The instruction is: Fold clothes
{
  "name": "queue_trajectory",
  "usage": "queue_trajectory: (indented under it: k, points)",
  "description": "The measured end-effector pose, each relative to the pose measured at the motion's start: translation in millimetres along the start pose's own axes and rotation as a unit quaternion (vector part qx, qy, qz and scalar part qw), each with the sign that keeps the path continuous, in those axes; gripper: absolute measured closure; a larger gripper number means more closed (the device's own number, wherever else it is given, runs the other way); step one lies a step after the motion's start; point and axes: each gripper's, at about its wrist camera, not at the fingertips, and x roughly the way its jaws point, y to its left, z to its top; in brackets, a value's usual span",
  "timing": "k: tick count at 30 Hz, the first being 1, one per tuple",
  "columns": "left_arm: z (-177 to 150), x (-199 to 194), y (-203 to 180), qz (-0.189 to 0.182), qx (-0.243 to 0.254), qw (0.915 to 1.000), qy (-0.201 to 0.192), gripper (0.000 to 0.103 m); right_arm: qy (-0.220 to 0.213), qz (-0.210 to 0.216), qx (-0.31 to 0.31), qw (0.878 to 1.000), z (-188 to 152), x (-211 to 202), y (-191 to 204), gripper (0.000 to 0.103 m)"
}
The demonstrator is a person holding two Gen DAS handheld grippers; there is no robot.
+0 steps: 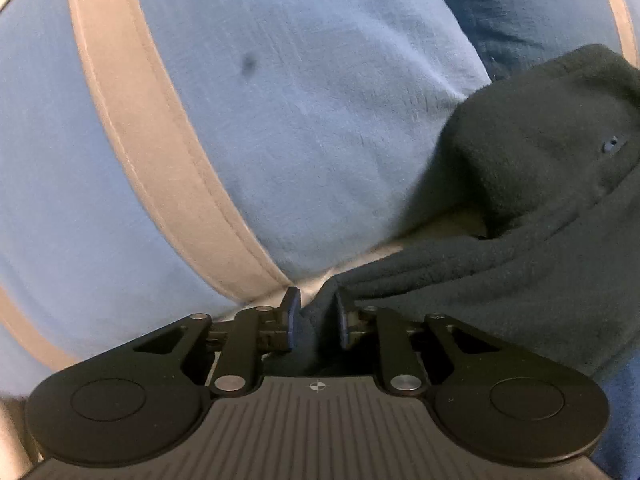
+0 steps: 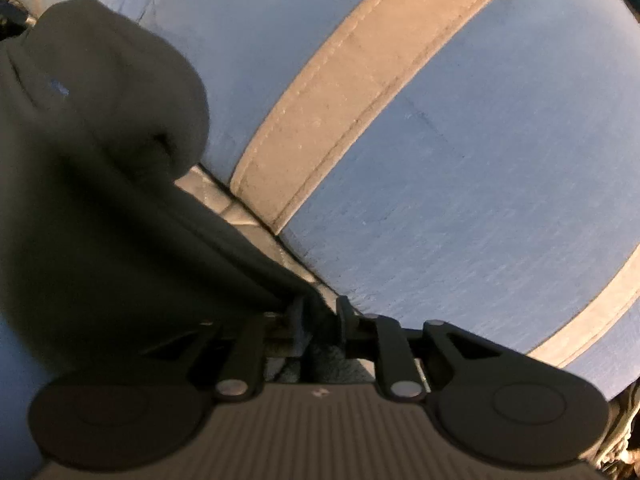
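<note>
We grip the dark fuzzy fleece garment (image 1: 520,240) with both tools, our left gripper (image 1: 314,316) pinching one edge and our right gripper (image 2: 320,320) pinching another, the garment bunched on the light-blue bedspread with tan stripes (image 1: 280,100).

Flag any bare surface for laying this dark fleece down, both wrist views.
Free: blue sheet between the tan stripe and the dark fleece; also beyond its tan stripe. Crowded: fleece bunched at left gripper and right gripper.
</note>
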Motion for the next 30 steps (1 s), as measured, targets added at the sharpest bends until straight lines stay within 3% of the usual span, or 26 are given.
queue_trajectory:
  k: [2, 3, 4, 7, 9, 12, 18, 22, 27, 30]
  points:
    - [-4, -27, 13, -0.004, -0.026, 0.9995, -0.017, 0.072, -0.013, -0.002, 0.013, 1.000, -2, -17, -8, 0.036]
    - [-6, -41, 19, -0.006, -0.039, 0.9989, -0.026, 0.065, -0.020, -0.003, 0.020, 1.000, -2, -28, -12, 0.017]
    - [-8, -55, 26, -0.008, -0.051, 0.9980, -0.035, 0.058, -0.028, -0.003, 0.027, 0.999, -2, -44, -18, 0.011]
    - [-14, -96, 45, -0.014, -0.090, 0.9940, -0.061, 0.041, -0.051, -0.003, 0.048, 0.998, 0, -91, -34, 0.008]
    - [-18, -125, 58, -0.018, -0.115, 0.9900, -0.080, 0.036, -0.066, -0.003, 0.061, 0.996, 1, -123, -45, 0.003]
    - [-16, -171, 80, -0.022, -0.138, 0.9845, -0.106, 0.035, -0.089, -0.003, 0.082, 0.993, 2, -171, -62, 0.003]
    - [1, -255, 103, -0.003, -0.139, 0.9784, -0.153, 0.030, -0.135, -0.017, 0.120, 0.983, 10, -263, -105, 0.000]
    - [21, -301, 120, -0.002, -0.175, 0.9667, -0.187, 0.030, -0.166, -0.037, 0.147, 0.974, 20, -312, -134, 0.000]
    - [41, -366, 146, 0.006, -0.201, 0.9505, -0.237, 0.028, -0.221, -0.069, 0.194, 0.953, 30, -388, -184, 0.000]
    - [48, -397, 159, 0.021, -0.193, 0.9469, -0.256, 0.022, -0.252, -0.074, 0.215, 0.940, 31, -427, -205, 0.000]
